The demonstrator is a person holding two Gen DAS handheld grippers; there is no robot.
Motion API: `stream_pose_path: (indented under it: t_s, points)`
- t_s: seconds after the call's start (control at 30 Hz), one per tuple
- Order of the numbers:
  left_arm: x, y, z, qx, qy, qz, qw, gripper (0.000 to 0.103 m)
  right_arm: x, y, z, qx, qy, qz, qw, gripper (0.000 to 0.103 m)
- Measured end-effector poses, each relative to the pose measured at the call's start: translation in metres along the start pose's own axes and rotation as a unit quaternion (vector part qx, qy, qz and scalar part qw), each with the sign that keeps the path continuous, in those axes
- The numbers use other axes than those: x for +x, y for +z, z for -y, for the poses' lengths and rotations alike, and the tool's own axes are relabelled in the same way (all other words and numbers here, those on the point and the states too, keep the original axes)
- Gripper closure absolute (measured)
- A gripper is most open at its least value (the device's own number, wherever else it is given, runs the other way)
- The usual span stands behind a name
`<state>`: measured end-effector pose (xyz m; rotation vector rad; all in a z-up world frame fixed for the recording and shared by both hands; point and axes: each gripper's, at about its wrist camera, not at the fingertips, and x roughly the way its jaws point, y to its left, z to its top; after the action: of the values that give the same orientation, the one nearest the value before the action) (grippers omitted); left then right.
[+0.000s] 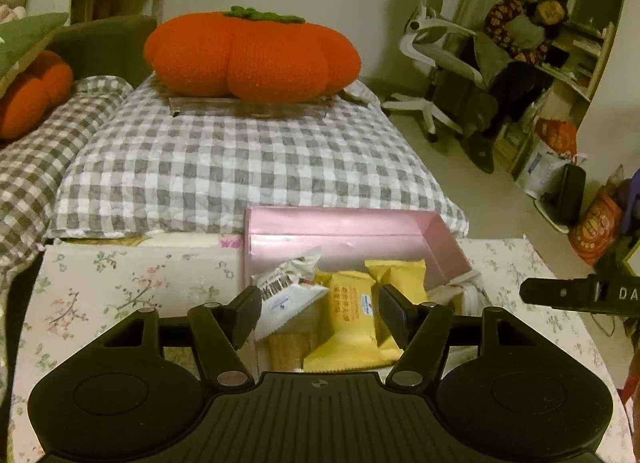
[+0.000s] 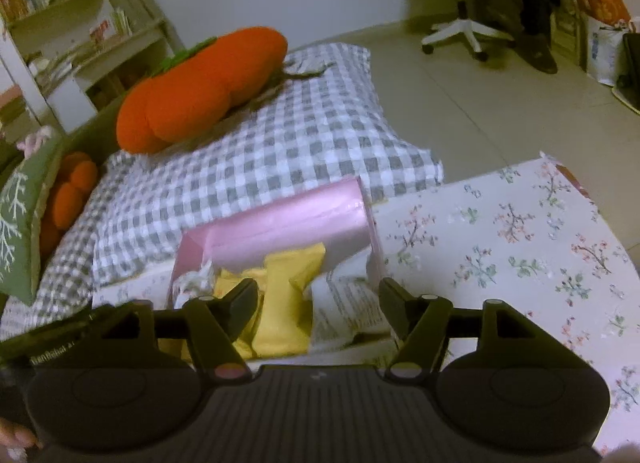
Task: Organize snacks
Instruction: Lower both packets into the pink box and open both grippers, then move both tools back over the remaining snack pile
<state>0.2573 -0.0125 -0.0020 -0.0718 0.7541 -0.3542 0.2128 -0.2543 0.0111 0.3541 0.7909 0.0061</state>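
A pink box (image 1: 440, 239) stands on the floral tablecloth (image 1: 120, 283), holding yellow snack packets (image 1: 352, 319) and a white packet with a barcode (image 1: 288, 287). My left gripper (image 1: 320, 313) is open and empty, just above the box's near end, jaws either side of the packets. In the right wrist view the pink box (image 2: 280, 219) holds yellow packets (image 2: 284, 303) and a white printed packet (image 2: 348, 311). My right gripper (image 2: 318, 303) is open and empty, over the box's near edge. The right gripper's side shows in the left view (image 1: 580, 295).
A grey checked cushion (image 1: 240, 167) with an orange pumpkin pillow (image 1: 252, 55) lies behind the box. Floral cloth (image 2: 520, 243) spreads to the right. A white office chair (image 1: 432, 63), bags (image 1: 560, 151) and shelves stand on the floor at right.
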Motion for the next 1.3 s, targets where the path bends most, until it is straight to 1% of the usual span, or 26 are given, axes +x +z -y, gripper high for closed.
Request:
stream_pose_path:
  t_s: [0.03,0.1,0.2,0.27,0.37,0.53,0.6,0.67,0.73,0.83,0.93,1.03,1.2,1.3]
  points:
    - [-0.002,-0.001,0.003,0.006,0.003,-0.002,1.0,0.038,-0.001,-0.001,-0.002,-0.006,-0.002,-0.004,1.0,0.036]
    - [-0.004,-0.005,0.009,0.021,0.015,-0.011,0.9996,0.038,-0.004,-0.003,-0.004,-0.015,-0.007,-0.008,1.0,0.03]
    - [-0.007,-0.011,0.015,0.029,0.026,-0.025,0.9989,0.038,-0.009,-0.005,-0.006,-0.023,-0.011,-0.009,1.0,0.028]
    - [-0.009,-0.015,0.017,0.032,0.021,-0.037,0.9986,0.038,-0.011,-0.005,-0.005,-0.018,-0.008,-0.017,1.0,0.028]
    - [-0.012,-0.023,0.02,0.039,0.03,-0.054,0.9973,0.038,-0.012,-0.005,0.0,-0.003,-0.001,-0.029,1.0,0.026]
    - [-0.013,-0.036,0.025,0.042,0.031,-0.085,0.995,0.038,-0.011,-0.009,0.007,0.022,0.003,-0.068,0.997,0.025]
    - [-0.014,-0.042,0.03,0.047,0.025,-0.098,0.9938,0.038,-0.01,-0.011,0.009,0.027,0.005,-0.082,0.996,0.024]
    - [-0.016,-0.048,0.036,0.055,0.018,-0.105,0.9928,0.038,-0.011,-0.014,0.011,0.026,0.0,-0.09,0.996,0.024]
    - [-0.018,-0.054,0.044,0.064,0.004,-0.115,0.9914,0.038,-0.012,-0.015,0.014,0.027,-0.006,-0.096,0.995,0.024]
    - [-0.02,-0.067,0.059,0.078,-0.04,-0.13,0.9876,0.038,-0.013,-0.017,0.018,0.033,0.001,-0.109,0.993,0.023]
    - [-0.019,-0.082,0.079,0.106,-0.078,-0.151,0.9797,0.038,-0.011,-0.02,0.018,0.019,0.0,-0.121,0.993,0.019]
    - [-0.015,-0.097,0.094,0.129,-0.088,-0.165,0.9738,0.038,-0.008,-0.023,0.019,0.012,-0.014,-0.133,0.991,0.018]
    - [-0.009,-0.115,0.103,0.143,-0.102,-0.183,0.9674,0.038,-0.009,-0.025,0.024,0.022,0.006,-0.145,0.989,0.018]
    - [0.0,-0.121,0.103,0.154,-0.094,-0.188,0.9654,0.038,-0.007,-0.027,0.023,0.017,-0.004,-0.147,0.989,0.017]
